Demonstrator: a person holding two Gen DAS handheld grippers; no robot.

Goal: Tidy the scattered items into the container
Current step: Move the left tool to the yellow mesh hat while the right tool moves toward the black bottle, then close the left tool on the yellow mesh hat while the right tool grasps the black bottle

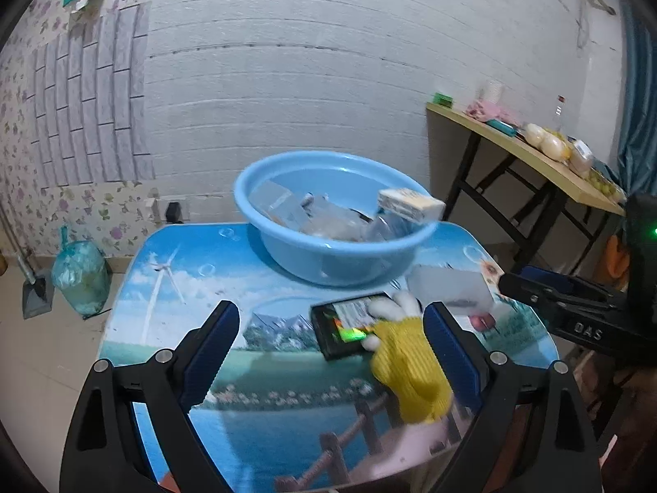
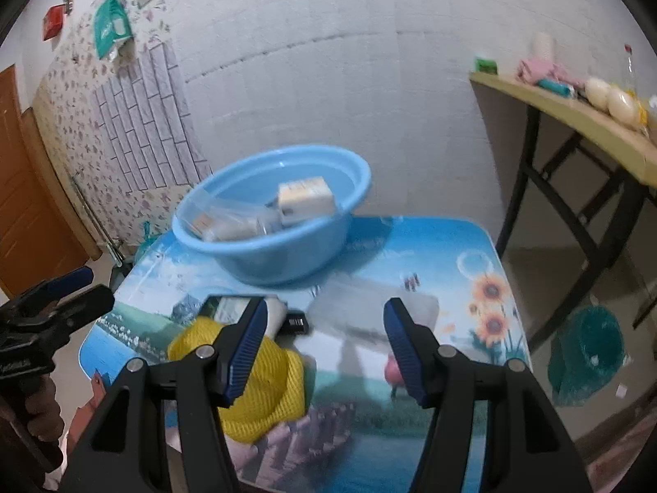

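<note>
Both tongs, left gripper [image 1: 331,343] and right gripper [image 2: 324,343], stand released, holding nothing. Yellow glove [image 1: 404,363] lies near the left's right finger, partly covering a dark box [image 1: 343,324]. Blue basin [image 1: 328,215] at twelve o'clock holds blurred packets.

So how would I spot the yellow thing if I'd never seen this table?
Start at the blue basin on the picture-printed table. In front of it lie three loose things close together. The glove is the soft knitted one, yellow with white fingers, partly overlapping the black box; beside them sits a white box.
</note>
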